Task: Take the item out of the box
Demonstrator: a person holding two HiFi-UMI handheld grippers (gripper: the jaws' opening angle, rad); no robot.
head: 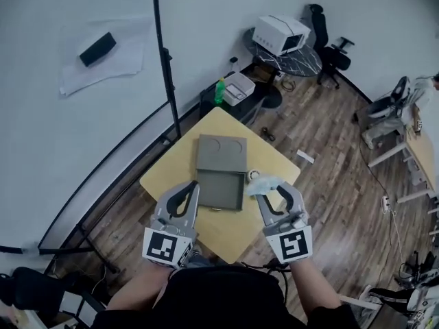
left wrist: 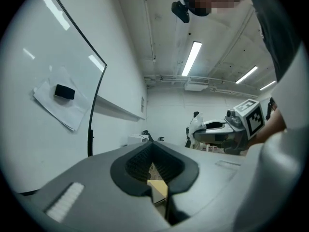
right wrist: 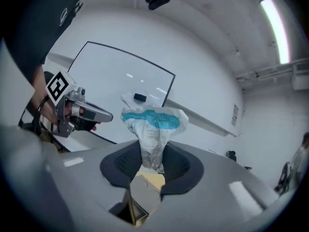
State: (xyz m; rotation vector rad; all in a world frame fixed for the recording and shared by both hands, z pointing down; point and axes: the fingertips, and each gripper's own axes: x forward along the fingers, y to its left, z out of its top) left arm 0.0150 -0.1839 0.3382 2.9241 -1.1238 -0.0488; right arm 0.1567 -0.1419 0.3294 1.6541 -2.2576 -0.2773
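An open grey box [head: 219, 189] lies on the yellow table [head: 230, 235], its lid [head: 221, 153] folded back on the far side. My right gripper [head: 269, 192] hovers just right of the box, shut on a crumpled white-and-teal packet [head: 264, 184]. In the right gripper view the packet [right wrist: 152, 124] sticks up from between the jaws of that gripper [right wrist: 152, 153]. My left gripper [head: 191, 189] hangs at the box's near left corner with its tips together and nothing in them. The left gripper view shows its own gripper [left wrist: 153, 146] pointing up and the right gripper [left wrist: 227, 129] with the packet [left wrist: 196, 127].
A small ring-shaped object [head: 254, 175] lies on the table right of the box. A black pole [head: 164, 67] stands behind the table's left corner before a whiteboard wall [head: 68, 115]. Further back are a low stand with a white crate [head: 236, 88] and an office chair [head: 329, 46].
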